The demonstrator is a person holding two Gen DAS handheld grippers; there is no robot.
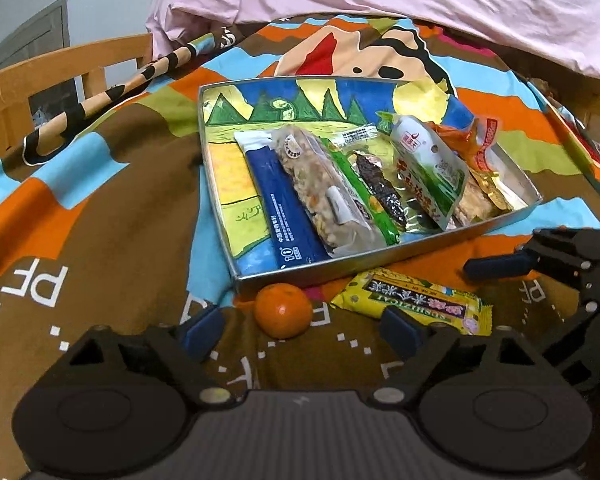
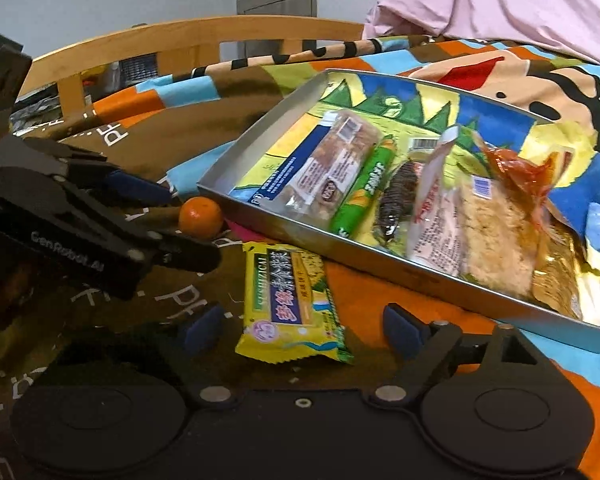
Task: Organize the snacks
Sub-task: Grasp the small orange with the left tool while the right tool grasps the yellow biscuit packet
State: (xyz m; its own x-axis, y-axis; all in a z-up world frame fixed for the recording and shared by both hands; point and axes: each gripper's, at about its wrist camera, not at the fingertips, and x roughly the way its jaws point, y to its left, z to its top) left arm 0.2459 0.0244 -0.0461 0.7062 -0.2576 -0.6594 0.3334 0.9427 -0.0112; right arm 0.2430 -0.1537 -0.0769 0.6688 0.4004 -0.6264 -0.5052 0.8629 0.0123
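Most of your snacks already lie side by side in the metal tray on the bed. Two remain outside, just beside its near wall: the tangerine and the yellow packet. Your left claw and right claw both stand apart, holding nothing (each faces one leftover).

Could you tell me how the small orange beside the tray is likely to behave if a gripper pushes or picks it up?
The orange is round, so on the soft patterned blanket a nudge would probably roll it, perhaps against the tray wall beside it. Its smooth curved skin may slip between flat fingers. It looks firm, but hard squeezing could bruise it.
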